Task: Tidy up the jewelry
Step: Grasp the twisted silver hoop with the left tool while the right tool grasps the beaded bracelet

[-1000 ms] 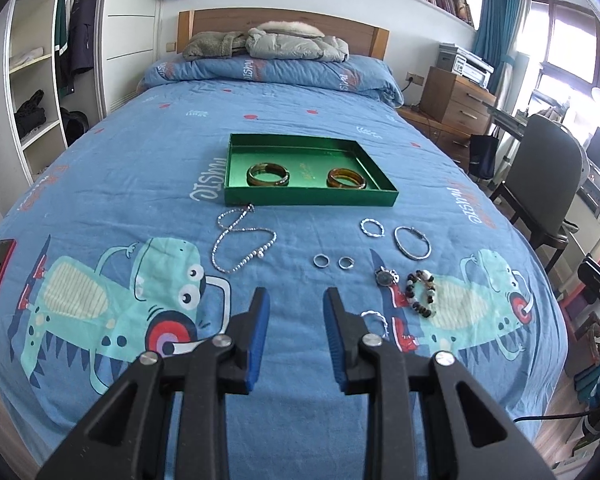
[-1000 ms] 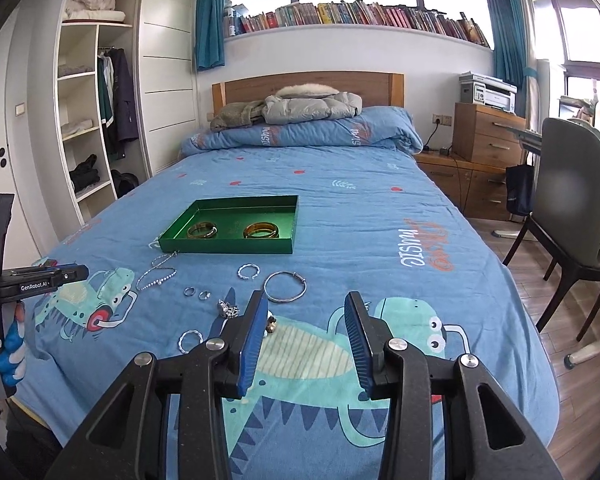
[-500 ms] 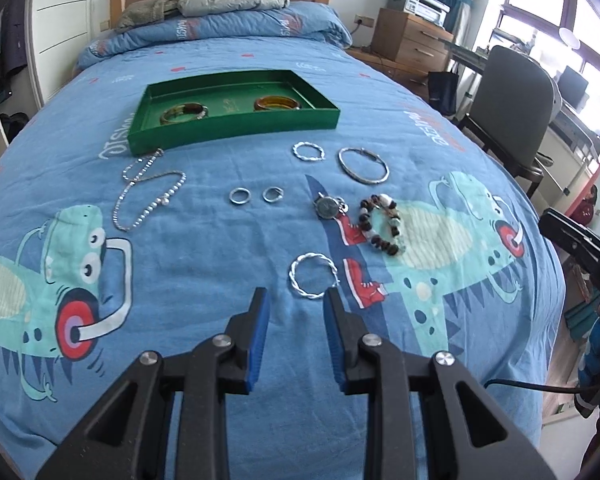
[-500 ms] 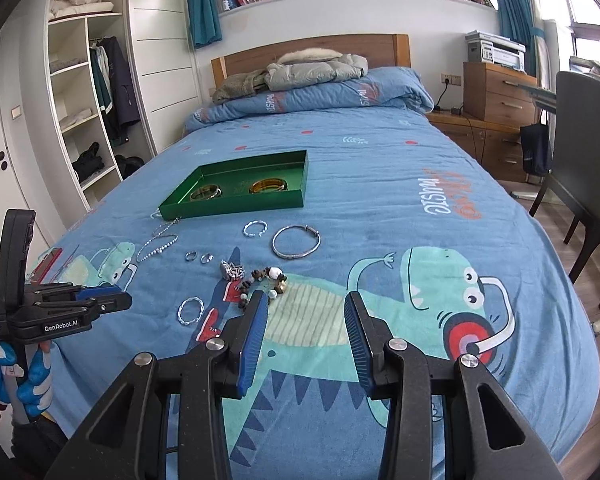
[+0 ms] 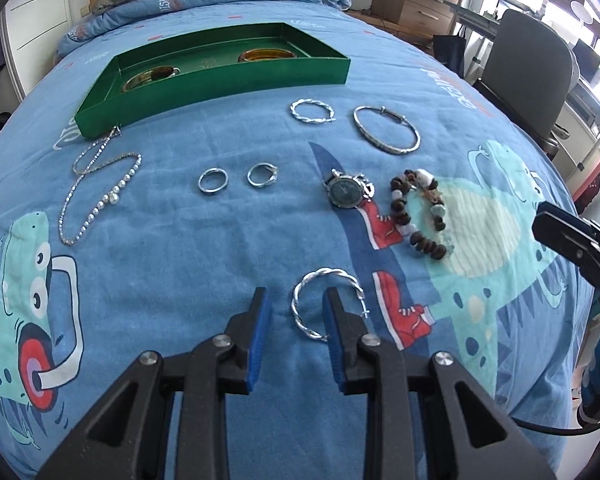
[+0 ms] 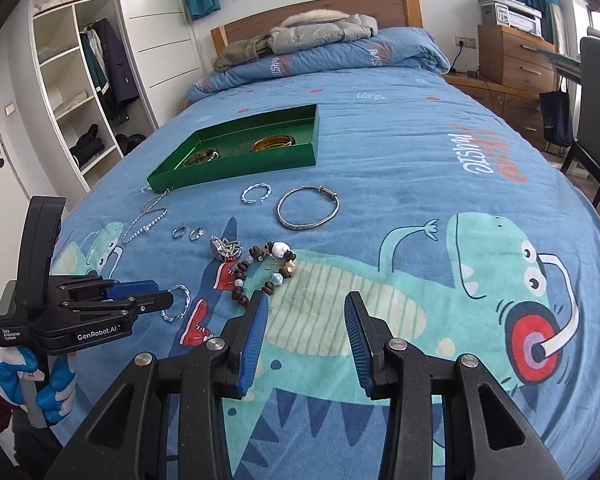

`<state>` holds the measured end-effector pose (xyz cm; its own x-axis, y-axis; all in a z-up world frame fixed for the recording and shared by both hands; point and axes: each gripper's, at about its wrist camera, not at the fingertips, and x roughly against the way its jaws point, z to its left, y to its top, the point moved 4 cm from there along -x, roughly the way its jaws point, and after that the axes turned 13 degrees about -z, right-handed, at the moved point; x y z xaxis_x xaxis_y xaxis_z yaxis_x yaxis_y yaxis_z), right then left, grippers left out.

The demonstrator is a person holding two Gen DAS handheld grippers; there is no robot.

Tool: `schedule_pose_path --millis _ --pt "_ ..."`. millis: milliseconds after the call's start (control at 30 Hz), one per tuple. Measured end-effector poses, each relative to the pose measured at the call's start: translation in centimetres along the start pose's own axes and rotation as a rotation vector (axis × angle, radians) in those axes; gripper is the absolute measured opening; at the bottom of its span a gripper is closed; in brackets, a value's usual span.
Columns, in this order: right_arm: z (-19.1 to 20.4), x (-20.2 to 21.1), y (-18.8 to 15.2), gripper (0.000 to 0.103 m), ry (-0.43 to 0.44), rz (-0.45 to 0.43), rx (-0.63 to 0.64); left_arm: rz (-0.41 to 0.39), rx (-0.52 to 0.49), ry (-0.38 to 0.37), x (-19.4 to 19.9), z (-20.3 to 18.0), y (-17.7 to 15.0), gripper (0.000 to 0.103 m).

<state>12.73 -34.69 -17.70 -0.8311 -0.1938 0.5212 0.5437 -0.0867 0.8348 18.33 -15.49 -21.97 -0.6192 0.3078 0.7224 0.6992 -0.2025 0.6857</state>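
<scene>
Fingers of left gripper (image 5: 294,312) parted, empty, now dropped close over twisted silver hoop (image 5: 326,303) on bed (image 5: 220,240); a second ago well back. Right gripper (image 6: 306,328) parted, empty, lowered near beaded bracelet (image 6: 262,270). Pickup for green tray (image 5: 204,84) looks imminent.

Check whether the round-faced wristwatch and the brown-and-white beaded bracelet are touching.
Apart. The left wrist view shows a strip of blue bedcover between the round-faced wristwatch and the brown-and-white beaded bracelet.
</scene>
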Motion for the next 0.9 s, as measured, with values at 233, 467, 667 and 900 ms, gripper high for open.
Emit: schedule_pose_path --millis 233,467,667,900 --pt "0.4 -3.8 0.1 0.04 0.028 0.047 -0.008 0.003 -0.085 0.027 -0.9 -0.8 -0.5 0.025" --pt "1.4 -7.6 0.0 0.04 0.052 0.111 0.008 -0.012 -0.074 0.018 -1.1 -0.4 -0.6 0.023" --pt "2.1 -10.1 -0.6 0.04 0.044 0.16 0.053 -0.027 -0.074 0.001 -1.0 0.2 -0.8 0.016" --pt "2.4 -11.4 -1.1 0.029 0.034 0.184 0.143 -0.05 -0.108 0.026 -1.2 -0.2 -1.0 0.014"
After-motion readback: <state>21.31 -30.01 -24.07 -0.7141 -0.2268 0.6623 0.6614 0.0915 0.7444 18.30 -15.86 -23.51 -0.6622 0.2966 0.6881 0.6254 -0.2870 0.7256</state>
